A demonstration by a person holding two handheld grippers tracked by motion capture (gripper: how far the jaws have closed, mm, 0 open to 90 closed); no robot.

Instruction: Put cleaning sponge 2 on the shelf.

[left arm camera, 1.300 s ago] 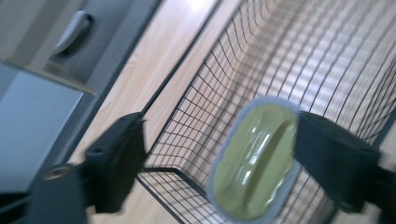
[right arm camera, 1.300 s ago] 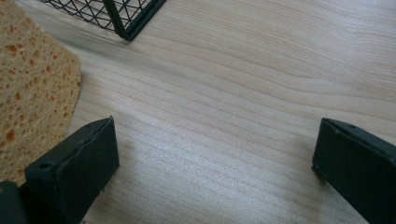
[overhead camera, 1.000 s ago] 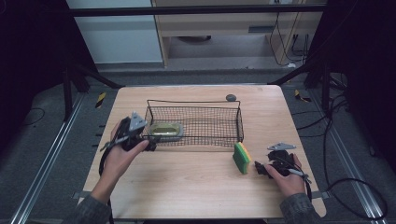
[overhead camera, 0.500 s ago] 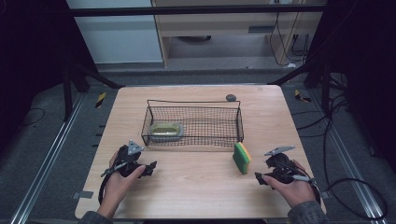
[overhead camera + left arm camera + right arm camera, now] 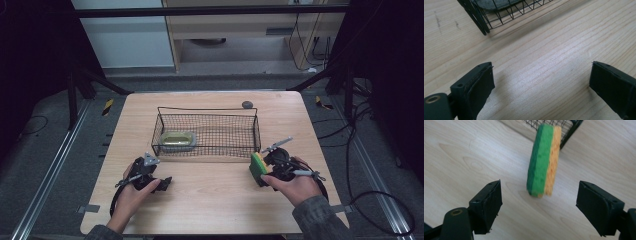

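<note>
Basket [image 5: 564, 126] cut off behind sponge [image 5: 544, 160]

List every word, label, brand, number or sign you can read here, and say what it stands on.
None: no readable text stands on the sponge, the wire basket, the green dish inside it, the table or either tool.

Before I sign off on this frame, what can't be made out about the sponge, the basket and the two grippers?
- Sponge: its top is cut off by the upper edge of the right gripper view.
- Right gripper: in the high view the hand covers its jaws, so their gap to the sponge is unclear there.
- Object in the basket: too small and mesh-screened in the high view to identify.
- Dark item behind the basket: too small to name.
</note>
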